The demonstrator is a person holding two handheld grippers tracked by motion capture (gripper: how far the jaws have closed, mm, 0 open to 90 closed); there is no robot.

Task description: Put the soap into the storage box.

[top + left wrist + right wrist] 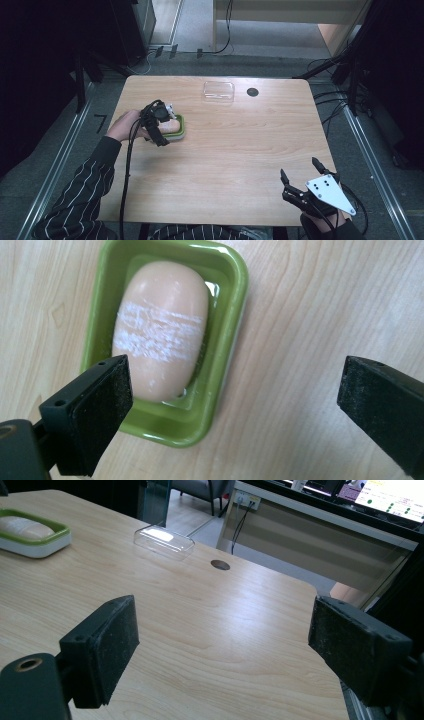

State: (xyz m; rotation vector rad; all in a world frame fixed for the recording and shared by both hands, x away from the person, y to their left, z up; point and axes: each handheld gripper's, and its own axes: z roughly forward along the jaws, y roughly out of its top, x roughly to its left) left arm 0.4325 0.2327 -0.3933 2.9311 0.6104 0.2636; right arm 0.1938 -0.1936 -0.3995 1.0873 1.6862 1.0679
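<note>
Soap [160, 330]: a pale bar with a white scuffed band across its middle, lying lengthwise in the dish.
Dish [181, 128]: green, on the left part of the table [240, 165], about midway between its near and far edges.
Left gripper [159, 120]: held over the dish from the left side, pointing down; in its own view the jaws stand wide apart with nothing between them (the soap and dish lie below, not gripped).
Right gripper [300, 174]: at the near right corner of the table, well apart from the dish; jaws spread wide, holding nothing.
Lid [218, 92]: clear plastic, near the far edge, beyond the dish and to its right.
Dark disc [252, 92]: just right of the lid.
</note>
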